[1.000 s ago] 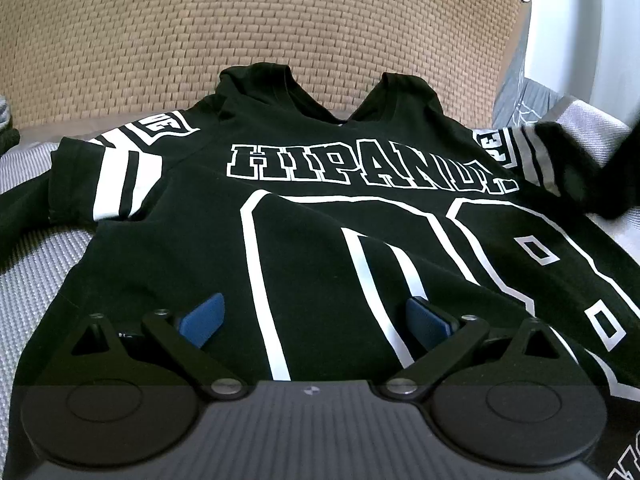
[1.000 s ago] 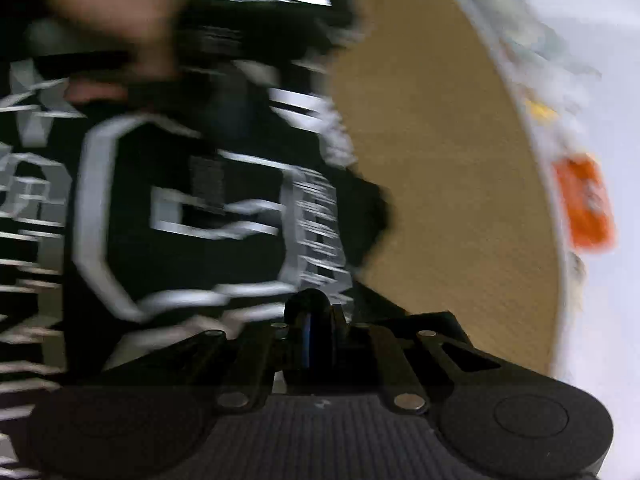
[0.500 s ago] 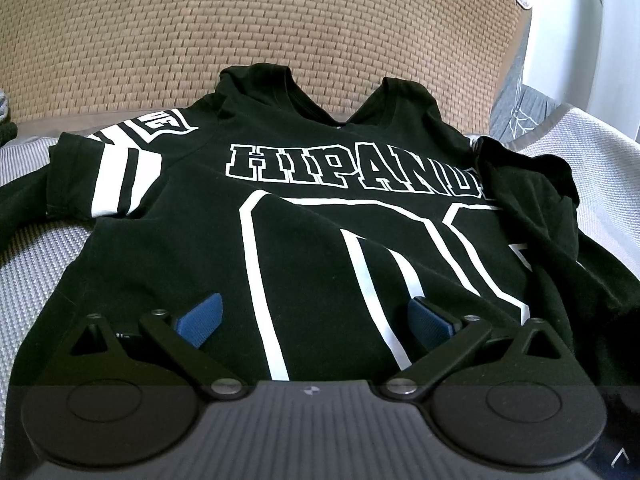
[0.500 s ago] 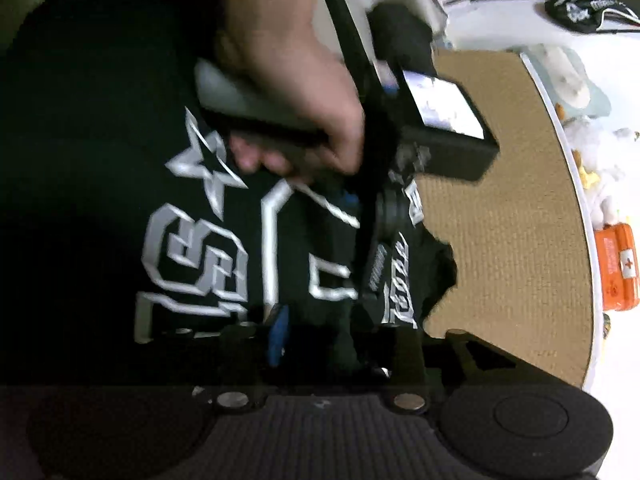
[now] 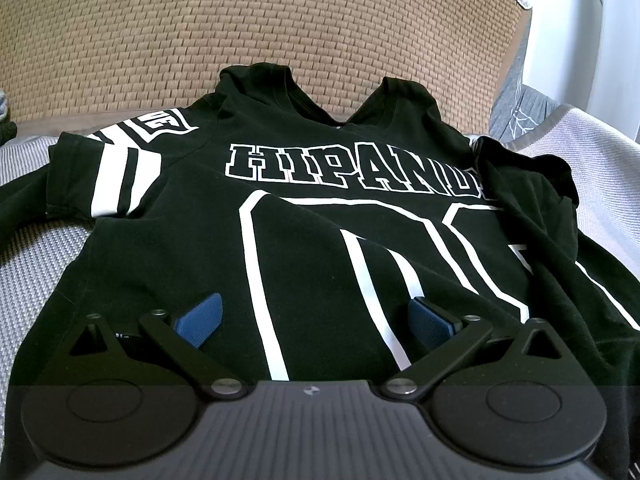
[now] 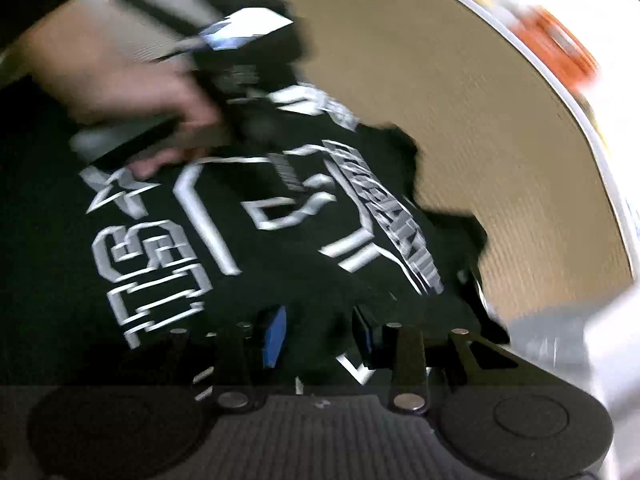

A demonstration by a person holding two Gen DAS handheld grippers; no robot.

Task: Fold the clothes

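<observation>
right gripper point(image 6: 318, 334) has opened over shirt point(image 6: 280, 248).

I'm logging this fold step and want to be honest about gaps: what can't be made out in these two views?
- Left wrist: last letters of the shirt's lettering, under the folded sleeve.
- Left wrist: shirt hem, behind the left gripper.
- Right wrist: orange item, motion-blurred.

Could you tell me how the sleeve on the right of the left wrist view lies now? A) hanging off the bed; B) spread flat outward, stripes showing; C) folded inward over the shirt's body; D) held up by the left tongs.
C: the right sleeve lies folded over the black shirt, covering the end of its lettering.
</observation>
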